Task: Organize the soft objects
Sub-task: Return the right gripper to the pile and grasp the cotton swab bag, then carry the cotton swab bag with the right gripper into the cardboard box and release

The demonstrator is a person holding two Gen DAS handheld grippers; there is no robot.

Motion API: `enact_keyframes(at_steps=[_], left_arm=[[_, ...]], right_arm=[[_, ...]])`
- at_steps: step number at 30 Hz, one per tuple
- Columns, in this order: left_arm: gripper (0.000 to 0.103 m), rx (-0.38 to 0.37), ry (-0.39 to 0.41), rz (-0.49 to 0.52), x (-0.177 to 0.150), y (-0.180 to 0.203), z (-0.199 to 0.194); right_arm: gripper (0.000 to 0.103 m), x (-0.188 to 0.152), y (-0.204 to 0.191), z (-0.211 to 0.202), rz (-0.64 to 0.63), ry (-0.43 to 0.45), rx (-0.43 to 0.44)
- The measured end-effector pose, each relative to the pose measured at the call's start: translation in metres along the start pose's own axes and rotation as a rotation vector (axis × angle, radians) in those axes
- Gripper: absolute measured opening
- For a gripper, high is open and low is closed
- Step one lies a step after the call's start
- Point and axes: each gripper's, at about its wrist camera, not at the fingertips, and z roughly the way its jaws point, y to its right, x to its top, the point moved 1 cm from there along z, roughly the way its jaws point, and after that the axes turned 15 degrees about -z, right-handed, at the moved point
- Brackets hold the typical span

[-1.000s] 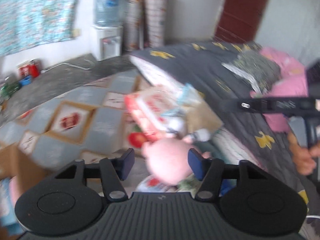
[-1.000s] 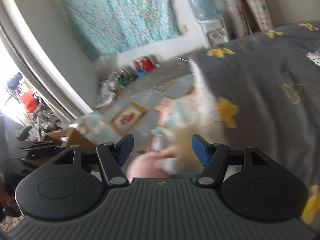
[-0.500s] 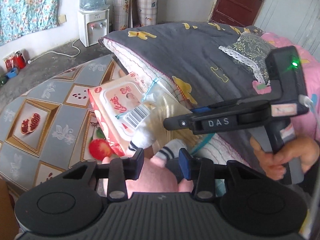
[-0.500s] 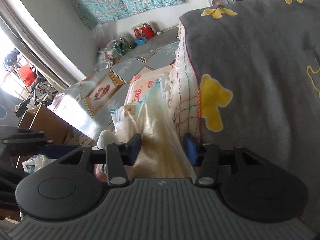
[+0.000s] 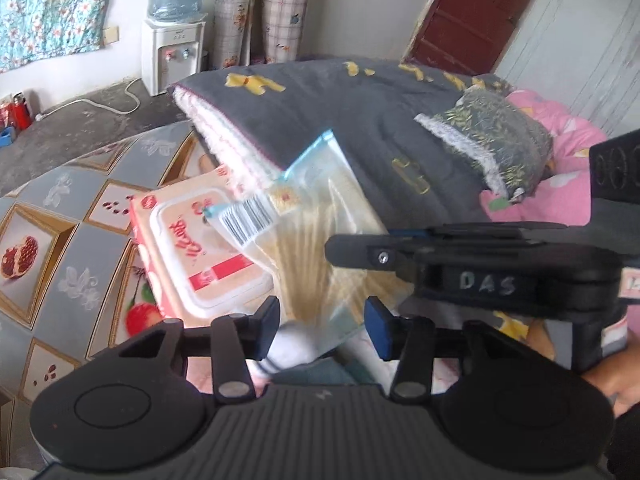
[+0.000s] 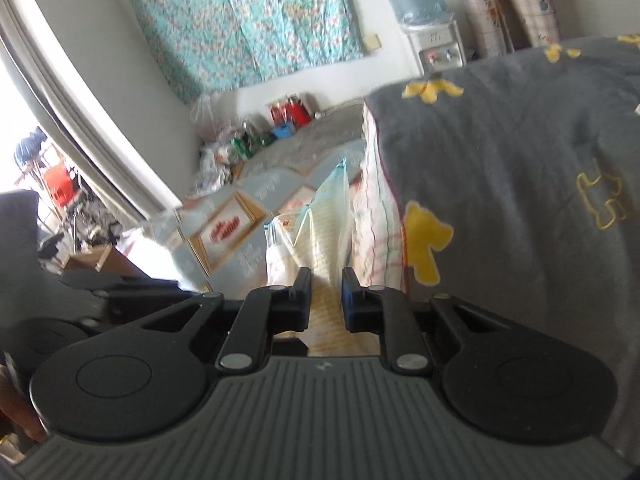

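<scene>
A clear zip bag of pale yellow sticks (image 5: 320,236) with a barcode label is lifted beside the bed edge. My right gripper (image 6: 326,294) is shut on the zip bag (image 6: 326,216); it shows from the side in the left wrist view (image 5: 384,256). My left gripper (image 5: 322,320) is partly open, its jaws astride a white sock-like soft thing (image 5: 294,346), not clearly pinching it. A pink pack of wet wipes (image 5: 196,248) lies on the floor mat behind the bag.
A grey blanket with yellow figures (image 5: 360,120) covers the bed on the right, with a dark patterned pillow (image 5: 492,136) and pink bedding (image 5: 568,136). A patterned floor mat (image 5: 68,248) lies on the left. A water dispenser (image 5: 174,52) stands at the wall.
My right gripper has closed on the zip bag and raised it. My left gripper has opened wider and the pink plush under it has dropped out of view.
</scene>
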Motion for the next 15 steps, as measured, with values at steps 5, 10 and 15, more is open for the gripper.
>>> enact_keyframes(at_steps=[5, 10, 15], left_arm=[[0.038, -0.022, 0.048, 0.024, -0.003, 0.013, -0.030], [0.033, -0.035, 0.100, 0.016, -0.010, 0.020, -0.073], [0.031, -0.021, 0.157, 0.019, -0.024, 0.023, -0.122]], right_arm=[[0.014, 0.009, -0.017, -0.035, -0.009, 0.044, -0.004], [0.014, 0.016, -0.045, -0.075, -0.035, 0.093, 0.008], [0.014, 0.024, -0.085, -0.112, -0.067, 0.139, 0.047]])
